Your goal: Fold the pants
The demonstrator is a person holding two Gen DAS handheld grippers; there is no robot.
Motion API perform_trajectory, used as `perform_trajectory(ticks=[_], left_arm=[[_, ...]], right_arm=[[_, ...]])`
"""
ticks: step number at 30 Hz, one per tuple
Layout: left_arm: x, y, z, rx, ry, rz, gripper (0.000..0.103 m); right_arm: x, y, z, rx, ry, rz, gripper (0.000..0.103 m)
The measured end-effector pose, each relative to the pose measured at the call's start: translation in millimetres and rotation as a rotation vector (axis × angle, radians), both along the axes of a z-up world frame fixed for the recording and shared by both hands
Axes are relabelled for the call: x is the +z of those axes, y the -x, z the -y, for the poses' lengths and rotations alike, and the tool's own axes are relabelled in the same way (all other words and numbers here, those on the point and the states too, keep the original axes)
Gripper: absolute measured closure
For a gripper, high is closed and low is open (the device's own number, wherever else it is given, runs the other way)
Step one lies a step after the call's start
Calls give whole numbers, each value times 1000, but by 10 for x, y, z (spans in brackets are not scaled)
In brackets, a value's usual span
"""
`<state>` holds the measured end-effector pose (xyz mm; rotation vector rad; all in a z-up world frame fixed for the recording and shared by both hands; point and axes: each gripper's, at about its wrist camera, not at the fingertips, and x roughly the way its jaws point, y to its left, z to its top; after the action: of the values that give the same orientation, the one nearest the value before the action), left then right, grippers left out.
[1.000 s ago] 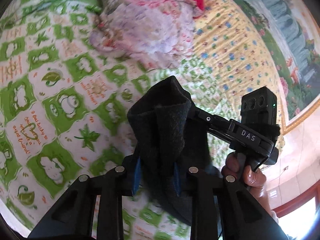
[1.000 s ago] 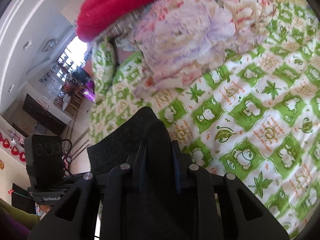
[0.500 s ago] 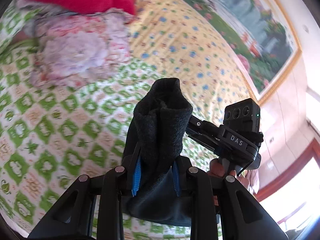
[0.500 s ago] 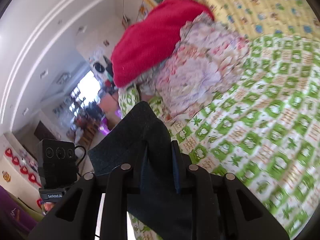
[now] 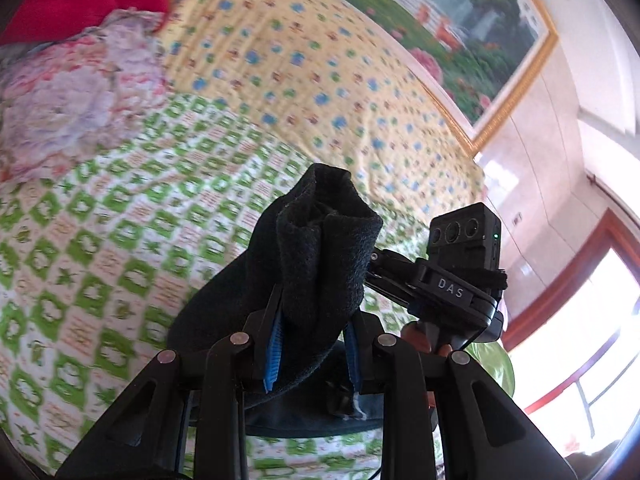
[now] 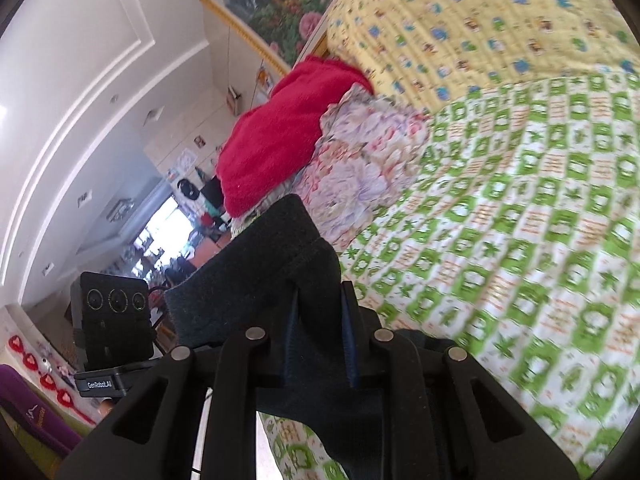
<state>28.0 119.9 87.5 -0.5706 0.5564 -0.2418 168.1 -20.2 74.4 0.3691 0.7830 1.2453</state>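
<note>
The step in hand looks like the lift-and-carry before a fold: the left gripper [image 5: 312,344] is clenched on a bunched edge of the dark pants [image 5: 320,248], and the right gripper [image 6: 320,344], its jaws closing a little tighter on cloth already between them, grasps another edge of the same pants [image 6: 272,264], so the garment hangs off the green-checked bedspread [image 5: 100,240] between the two. Next, I judge, both held edges must travel together and be laid flat on the spread without twisting; slack could bunch. Counted: one pair of pants; two grippers; one red blanket [image 6: 280,128]; one floral quilt [image 6: 360,168]; one framed painting [image 5: 460,20].
</note>
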Motion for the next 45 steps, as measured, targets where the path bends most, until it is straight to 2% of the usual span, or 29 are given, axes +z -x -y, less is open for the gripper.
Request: perform_trajectory(ticks=[7, 16, 32, 36, 40, 45], left_arm=[[-38, -128, 505, -101, -47, -17, 78], [-114, -250, 946, -196, -77, -44, 78], [-337, -420, 1614, -317, -140, -101, 78], [-437, -458, 1785, -335, -192, -118, 78], [-528, -472, 1878, -346, -235, -132, 78], [-686, -503, 1905, -360, -244, -175, 78]], right_arm=[[-122, 41, 552, -79, -39, -32, 83], [-333, 138, 1082, -177, -71, -75, 83], [-633, 223, 1766, -302, -88, -119, 83], [-734, 232, 1880, -332, -72, -136, 83], [-846, 240, 1949, -357, -53, -157, 83], [-919, 255, 2073, -401, -54, -185, 83]])
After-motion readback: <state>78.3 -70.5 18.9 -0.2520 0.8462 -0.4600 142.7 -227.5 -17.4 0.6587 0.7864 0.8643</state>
